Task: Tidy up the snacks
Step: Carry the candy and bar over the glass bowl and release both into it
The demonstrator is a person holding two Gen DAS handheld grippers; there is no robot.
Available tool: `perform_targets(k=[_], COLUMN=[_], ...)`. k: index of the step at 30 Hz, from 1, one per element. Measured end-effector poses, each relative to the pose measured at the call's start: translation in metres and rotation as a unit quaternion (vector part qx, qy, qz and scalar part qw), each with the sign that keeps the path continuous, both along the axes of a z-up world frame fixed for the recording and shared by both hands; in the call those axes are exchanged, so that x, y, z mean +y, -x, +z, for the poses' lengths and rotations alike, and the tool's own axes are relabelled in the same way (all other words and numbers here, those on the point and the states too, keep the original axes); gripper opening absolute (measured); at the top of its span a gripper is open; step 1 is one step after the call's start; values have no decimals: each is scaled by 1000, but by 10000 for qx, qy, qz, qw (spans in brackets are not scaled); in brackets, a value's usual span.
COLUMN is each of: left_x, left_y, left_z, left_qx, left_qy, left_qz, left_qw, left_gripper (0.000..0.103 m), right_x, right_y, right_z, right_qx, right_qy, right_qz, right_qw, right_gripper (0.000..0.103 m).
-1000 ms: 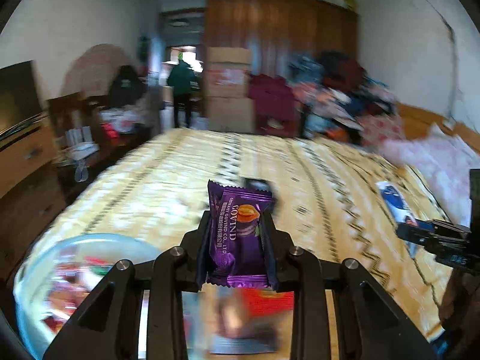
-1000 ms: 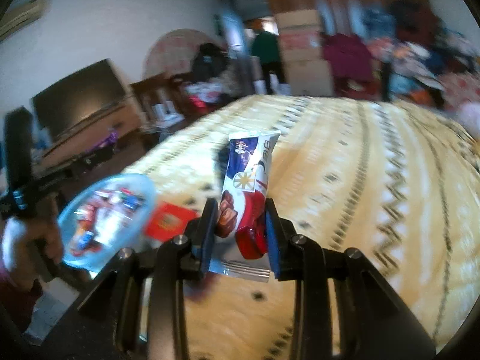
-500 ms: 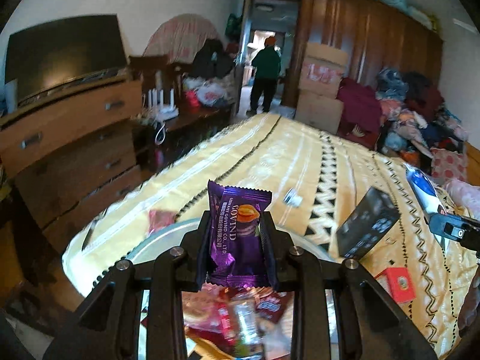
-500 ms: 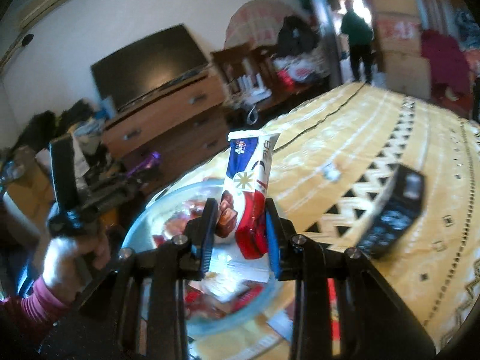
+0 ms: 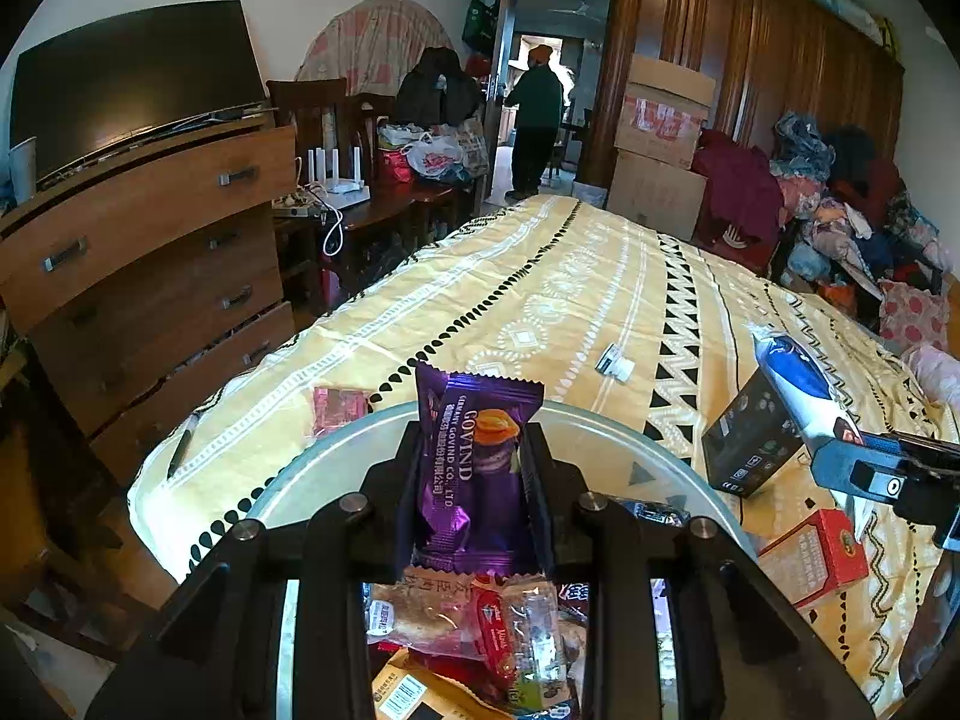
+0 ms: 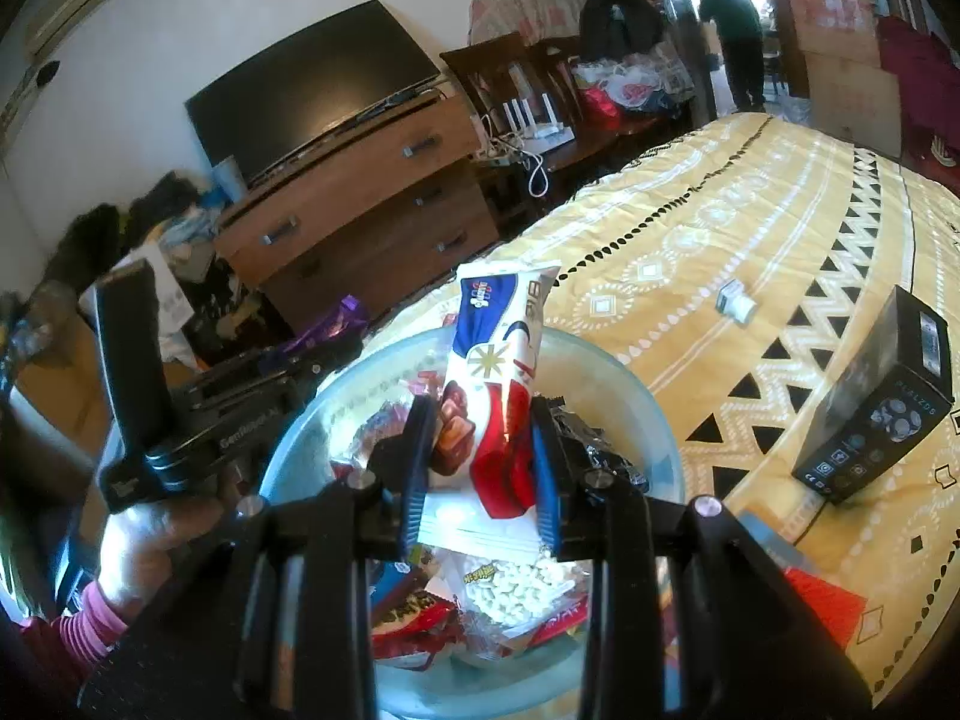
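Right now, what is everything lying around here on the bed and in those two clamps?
purple snack packet: one, purple, upright in the left gripper
wafer packet: one, white, blue and red, upright in the right gripper
bowl: one, pale blue, on the bed corner, filled with mixed snacks
black box: one, on the bedspread right of the bowl
red box: one, beside the bowl
small white item: one, mid-bed
pink packet: one, beyond the bowl
bedspread: yellow, patterned
left gripper: black, over the bowl
right gripper: black, blue pads, over the bowl

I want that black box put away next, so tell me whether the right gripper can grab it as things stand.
Probably not yet: the right gripper is shut on the white and red snack packet over the bowl. The black box stands unobstructed on the bed beside it.
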State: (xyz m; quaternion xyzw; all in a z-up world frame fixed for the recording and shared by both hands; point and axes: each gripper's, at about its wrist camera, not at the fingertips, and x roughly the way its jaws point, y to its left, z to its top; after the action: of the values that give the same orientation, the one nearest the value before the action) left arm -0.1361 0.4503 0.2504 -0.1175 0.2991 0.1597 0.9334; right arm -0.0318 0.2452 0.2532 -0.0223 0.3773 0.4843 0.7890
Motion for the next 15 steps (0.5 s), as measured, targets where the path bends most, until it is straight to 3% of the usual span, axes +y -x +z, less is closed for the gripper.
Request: perform_targets(k=[15], left_x=[-8], left_y=[-10], left_z=[-8], left_qx=[220], left_qy=[-179], left_qz=[74], left_qw=[9996], left_gripper=[31], right_x=[18], right_y=[14], right_z=[-1], right_qx=[-113], right_qy=[145], right_qz=[189], right_qw=[9997], right_gripper=[31])
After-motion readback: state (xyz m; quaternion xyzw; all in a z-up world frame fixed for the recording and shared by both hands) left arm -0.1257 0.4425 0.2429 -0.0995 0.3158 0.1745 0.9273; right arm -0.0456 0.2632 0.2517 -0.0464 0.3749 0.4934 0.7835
